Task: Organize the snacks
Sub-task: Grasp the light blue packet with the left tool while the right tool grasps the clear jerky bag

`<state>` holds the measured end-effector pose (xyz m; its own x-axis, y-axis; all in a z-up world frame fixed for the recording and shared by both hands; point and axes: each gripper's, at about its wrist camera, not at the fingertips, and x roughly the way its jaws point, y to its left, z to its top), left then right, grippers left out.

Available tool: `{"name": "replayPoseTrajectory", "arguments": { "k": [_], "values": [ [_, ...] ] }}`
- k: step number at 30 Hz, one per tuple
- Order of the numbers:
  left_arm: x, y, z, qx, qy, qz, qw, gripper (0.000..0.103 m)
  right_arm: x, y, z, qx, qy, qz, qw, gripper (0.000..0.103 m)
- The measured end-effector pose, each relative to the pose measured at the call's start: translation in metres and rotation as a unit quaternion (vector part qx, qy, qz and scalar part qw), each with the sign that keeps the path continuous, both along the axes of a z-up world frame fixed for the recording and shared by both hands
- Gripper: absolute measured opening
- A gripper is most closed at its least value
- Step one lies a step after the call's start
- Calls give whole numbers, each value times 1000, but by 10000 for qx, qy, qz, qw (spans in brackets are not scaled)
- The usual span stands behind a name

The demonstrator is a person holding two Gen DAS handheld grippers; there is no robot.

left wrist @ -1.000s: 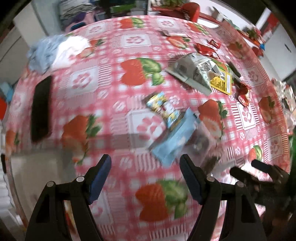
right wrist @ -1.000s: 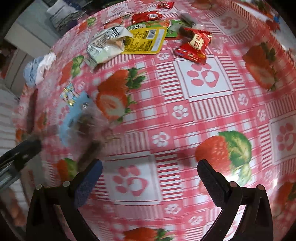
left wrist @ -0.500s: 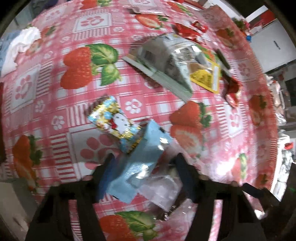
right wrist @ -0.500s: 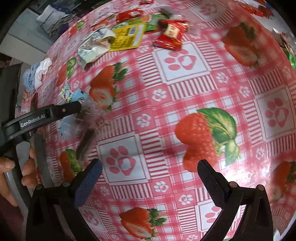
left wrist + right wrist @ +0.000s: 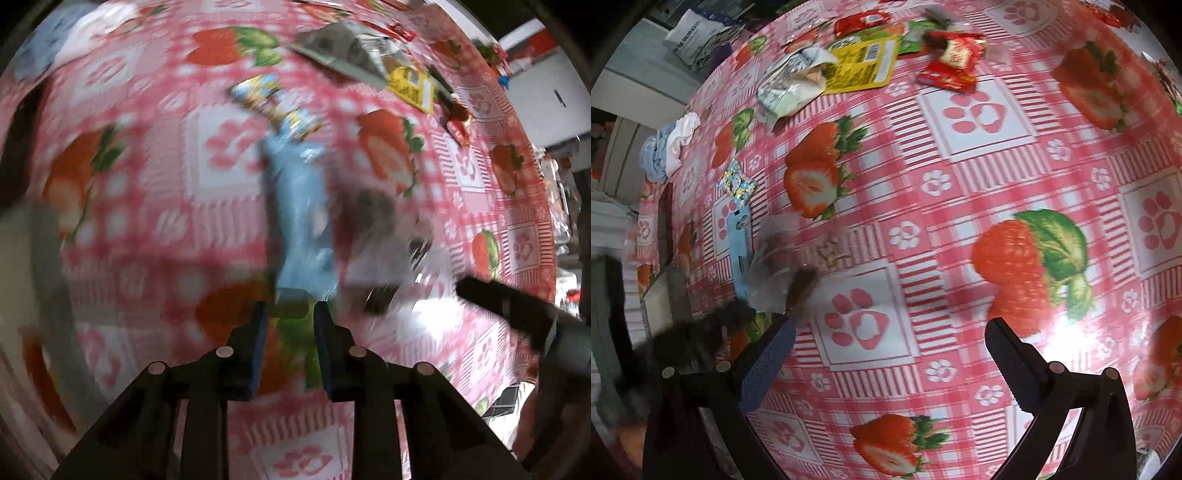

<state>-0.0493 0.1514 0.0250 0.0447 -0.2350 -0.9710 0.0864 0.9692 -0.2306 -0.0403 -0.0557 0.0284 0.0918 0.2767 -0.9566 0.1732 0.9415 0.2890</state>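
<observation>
— Where's the light-blue snack packet (image 5: 303, 218)?

— Flat, crinkly foil on the strawberry-print tablecloth (image 5: 155, 192), long axis running away from my left gripper (image 5: 290, 319), beside a clear wrapper (image 5: 384, 236).

— Tongs?

— Left narrowed; whether they pinch its end, I can't tell. Right gripper (image 5: 886, 339) wide, holding nothing.

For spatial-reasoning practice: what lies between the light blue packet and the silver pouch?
A small glittery packet, close by the far end of the light blue packet; then bare tablecloth up to the silver pouch. The right wrist view shows it clearest.
</observation>
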Motion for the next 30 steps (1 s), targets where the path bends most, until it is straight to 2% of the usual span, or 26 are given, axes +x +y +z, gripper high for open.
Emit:
{"name": "replayPoseTrajectory", "arguments": {
  "k": [3,5,7,8,9,14,18,21,23,25,26,30],
  "values": [
    [-11,13,4,227,-35,269,9994,28,9,10,-1,-91,-12,-37,10000,103],
    [-12,21,11,241,-112,457,9986,29,17,15,1,-227,-68,-167,9996,103],
    [-5,23,20,186,-267,557,9979,45,22,13,3,-357,-144,-315,9988,103],
    [0,22,24,179,-339,572,9976,62,26,12,5,-388,-190,-383,9983,103],
    [7,18,27,213,-432,584,9971,71,29,11,5,-430,-189,-392,9981,103],
    [47,-6,19,138,-490,433,9978,71,28,3,2,-549,-66,-343,9979,103],
    [61,-12,1,316,-247,357,9986,71,20,-8,0,-335,55,-532,9980,103],
    [64,-26,-4,464,-264,193,9984,73,18,-10,1,-235,59,-539,9983,103],
    [66,-38,-6,719,-246,-46,9971,73,17,-11,1,-228,55,-530,9983,103],
    [65,-47,-8,995,-282,-250,9943,66,18,-10,-1,-210,82,-559,9982,103],
    [62,-49,-8,1155,-358,-378,9919,58,18,-10,-2,-211,101,-583,9980,103],
    [58,-49,-7,1101,-438,-449,9919,28,25,3,-9,-374,221,-472,9979,103]
  ]
}}
